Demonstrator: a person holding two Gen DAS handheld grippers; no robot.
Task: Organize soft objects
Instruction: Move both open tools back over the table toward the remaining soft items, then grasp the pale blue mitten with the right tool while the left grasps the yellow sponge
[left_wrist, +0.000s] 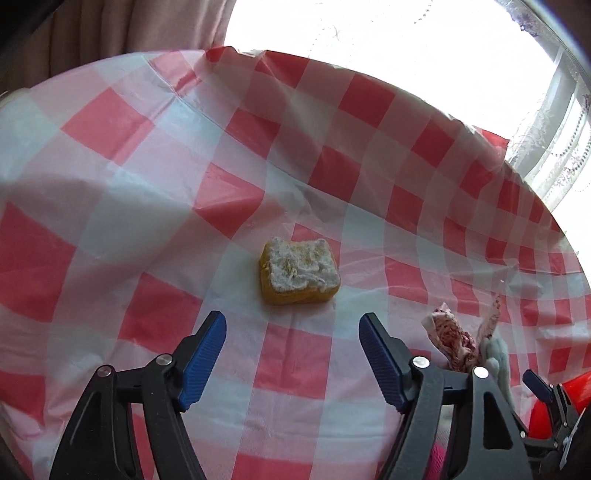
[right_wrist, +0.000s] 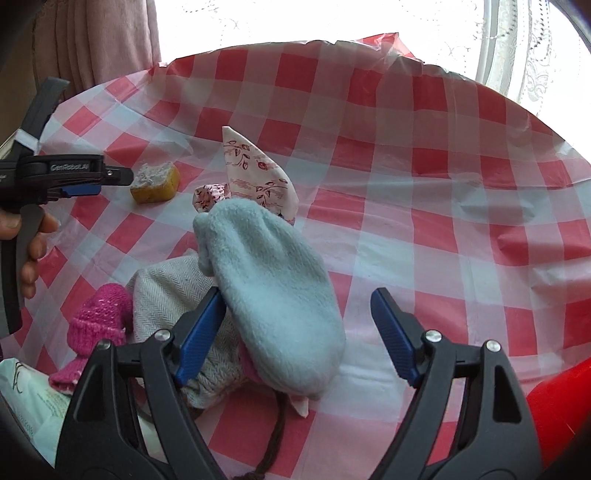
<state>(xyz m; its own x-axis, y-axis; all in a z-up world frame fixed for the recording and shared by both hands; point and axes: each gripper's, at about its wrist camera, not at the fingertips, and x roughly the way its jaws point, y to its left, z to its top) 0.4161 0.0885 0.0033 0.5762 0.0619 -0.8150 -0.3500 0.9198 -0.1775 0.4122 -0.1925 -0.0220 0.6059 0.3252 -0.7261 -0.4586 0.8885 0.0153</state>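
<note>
The left tongs (left_wrist: 291, 332) gape empty just short of the yellow sponge (left_wrist: 299, 271). Right of the sponge, the right tongs (right_wrist: 295, 314) stand wide around the pale blue sock (right_wrist: 273, 295), one pad (right_wrist: 201, 332) touching it, without clamping.

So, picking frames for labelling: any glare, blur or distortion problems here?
Left wrist view: window blown out to white, sponge sharp, checked tablecloth bowed by the fisheye. Right wrist view: same white glare up top, light blue sock crisp, corners dark.
</note>
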